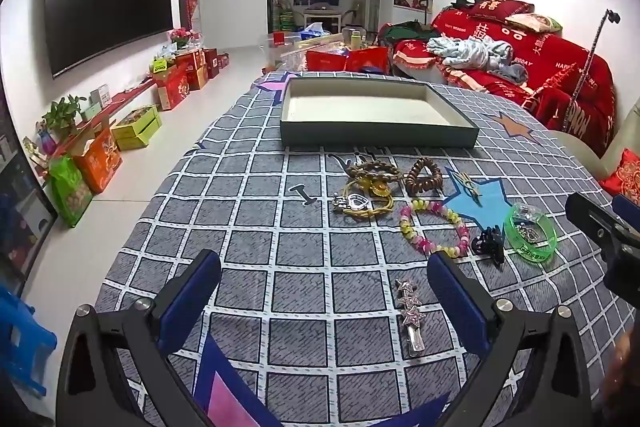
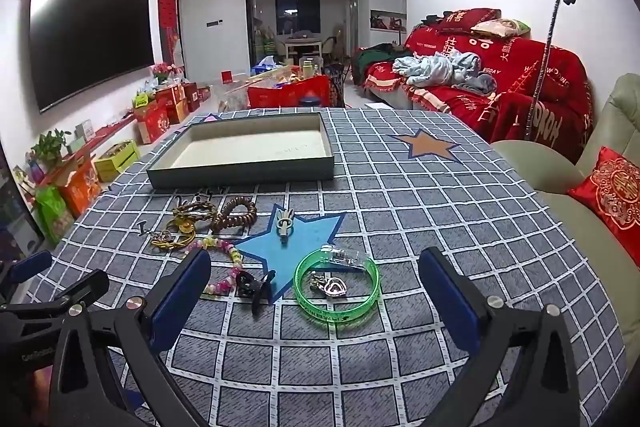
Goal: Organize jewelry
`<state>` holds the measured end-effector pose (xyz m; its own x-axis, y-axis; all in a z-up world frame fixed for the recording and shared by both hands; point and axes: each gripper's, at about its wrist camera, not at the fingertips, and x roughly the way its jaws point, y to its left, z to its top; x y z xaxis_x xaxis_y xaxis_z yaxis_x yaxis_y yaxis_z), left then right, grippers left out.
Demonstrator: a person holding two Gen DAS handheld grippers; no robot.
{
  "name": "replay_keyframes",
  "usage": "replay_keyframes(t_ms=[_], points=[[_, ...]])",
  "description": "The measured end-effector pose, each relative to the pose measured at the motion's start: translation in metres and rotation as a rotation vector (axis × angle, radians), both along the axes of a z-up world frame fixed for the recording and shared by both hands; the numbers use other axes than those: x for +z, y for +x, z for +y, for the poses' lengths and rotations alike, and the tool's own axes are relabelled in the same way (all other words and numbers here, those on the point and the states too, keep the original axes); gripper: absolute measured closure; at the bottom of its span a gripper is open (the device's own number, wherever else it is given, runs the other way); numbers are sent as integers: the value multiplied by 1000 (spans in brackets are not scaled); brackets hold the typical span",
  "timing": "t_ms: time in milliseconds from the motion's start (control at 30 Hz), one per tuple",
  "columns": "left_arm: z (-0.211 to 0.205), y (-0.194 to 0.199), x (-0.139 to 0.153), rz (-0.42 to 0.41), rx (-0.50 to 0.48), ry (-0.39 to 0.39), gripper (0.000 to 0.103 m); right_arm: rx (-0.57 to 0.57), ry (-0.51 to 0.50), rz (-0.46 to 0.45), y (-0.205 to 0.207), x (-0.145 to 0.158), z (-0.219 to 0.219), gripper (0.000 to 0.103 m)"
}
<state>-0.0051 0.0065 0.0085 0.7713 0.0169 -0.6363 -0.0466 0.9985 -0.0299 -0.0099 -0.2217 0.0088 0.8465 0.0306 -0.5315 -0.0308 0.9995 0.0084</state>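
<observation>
Hovering wide open and empty, left gripper [image 1: 324, 279] over a star hair clip [image 1: 409, 311] unseen from the right gripper [image 2: 314, 281], whose view alone reveals a heart pendant [image 2: 335, 286] inside the green bangle [image 2: 337, 287].

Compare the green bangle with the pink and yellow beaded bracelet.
The green bangle is one smooth translucent band; the pink and yellow beaded bracelet is a string of separate round beads. The bangle rings a small heart pendant; the bracelet encloses only cloth. Both lie flat on the checked tablecloth, outside the tray.
</observation>
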Motion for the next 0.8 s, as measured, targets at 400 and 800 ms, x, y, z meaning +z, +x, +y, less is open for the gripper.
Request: replay_keyframes(t_ms=[400, 800], points=[[-4, -7, 10, -72, -10, 34, 0, 7, 8, -12, 1, 2, 0, 0], [-4, -8, 11, -81, -9, 37, 0, 8, 7, -14, 1, 3, 1, 0]])
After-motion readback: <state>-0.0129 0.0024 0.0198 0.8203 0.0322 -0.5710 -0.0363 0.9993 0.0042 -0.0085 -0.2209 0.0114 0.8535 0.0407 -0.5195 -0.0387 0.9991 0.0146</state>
